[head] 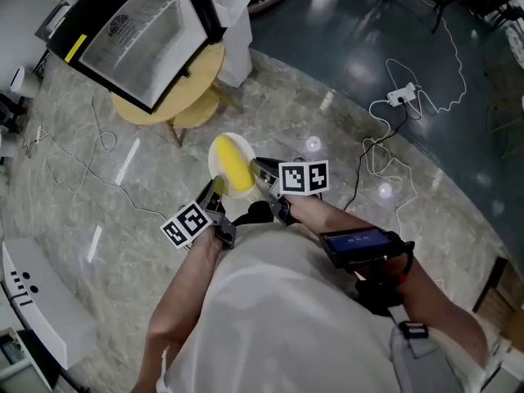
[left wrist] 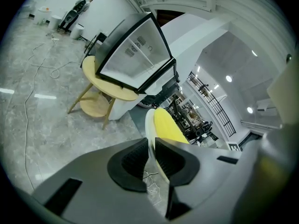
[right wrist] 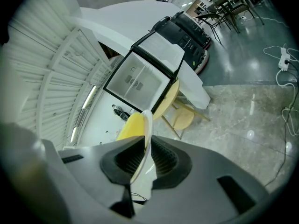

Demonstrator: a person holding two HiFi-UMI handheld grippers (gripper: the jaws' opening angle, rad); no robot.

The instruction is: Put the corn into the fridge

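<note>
A yellow corn cob lies on a white plate that I hold in the air in front of me. My left gripper is shut on the plate's near left rim, my right gripper on its near right rim. In the left gripper view the plate stands edge-on between the pads, with the corn to its right. The right gripper view has the plate pinched likewise, the corn to its left. The glass-door fridge sits ahead on a round wooden table, its door closed.
A white counter stands behind the table. Cables and a power strip lie on the floor to the right. Another thin cable trails over the marble floor at left. A white unit is at the lower left.
</note>
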